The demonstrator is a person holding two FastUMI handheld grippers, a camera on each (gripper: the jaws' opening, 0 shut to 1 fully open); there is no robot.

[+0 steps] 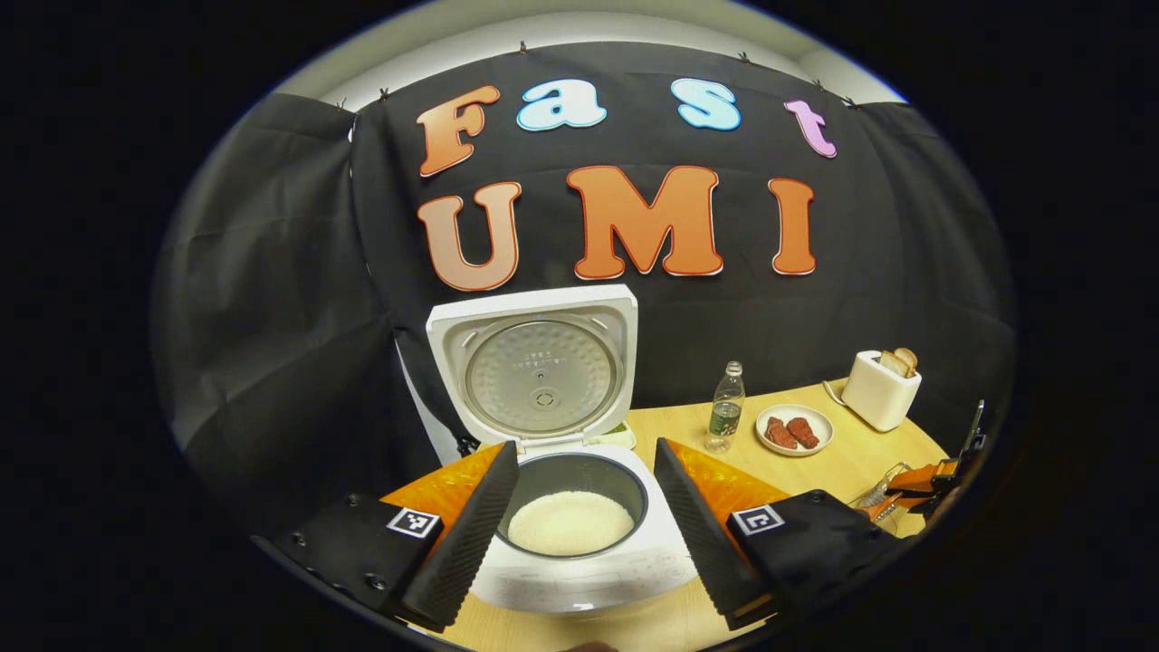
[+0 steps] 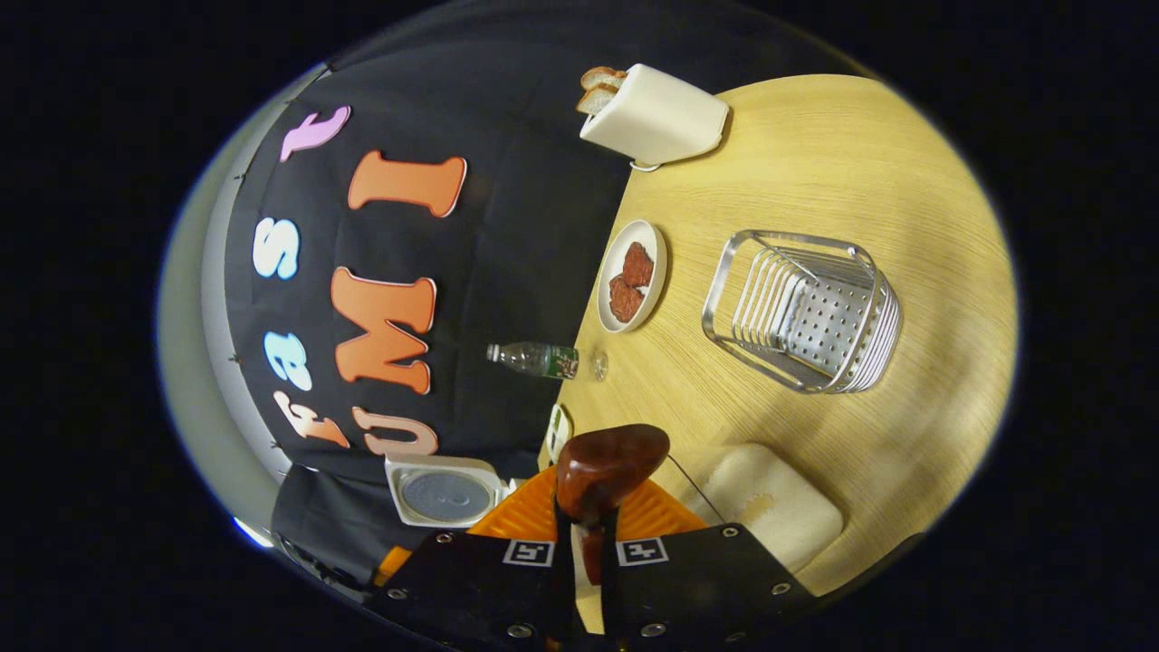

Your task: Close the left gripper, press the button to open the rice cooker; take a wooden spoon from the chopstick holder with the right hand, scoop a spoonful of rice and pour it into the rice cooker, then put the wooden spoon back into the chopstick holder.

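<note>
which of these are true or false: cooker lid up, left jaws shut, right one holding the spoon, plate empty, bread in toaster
1. The rice cooker lid is up: true; rice shows in the pot.
2. The left gripper is shut: false, its jaws stand wide apart.
3. The right gripper holds the wooden spoon: true.
4. The plate is empty: false, two reddish-brown pieces lie on it.
5. Bread sits in the toaster: true.
</note>
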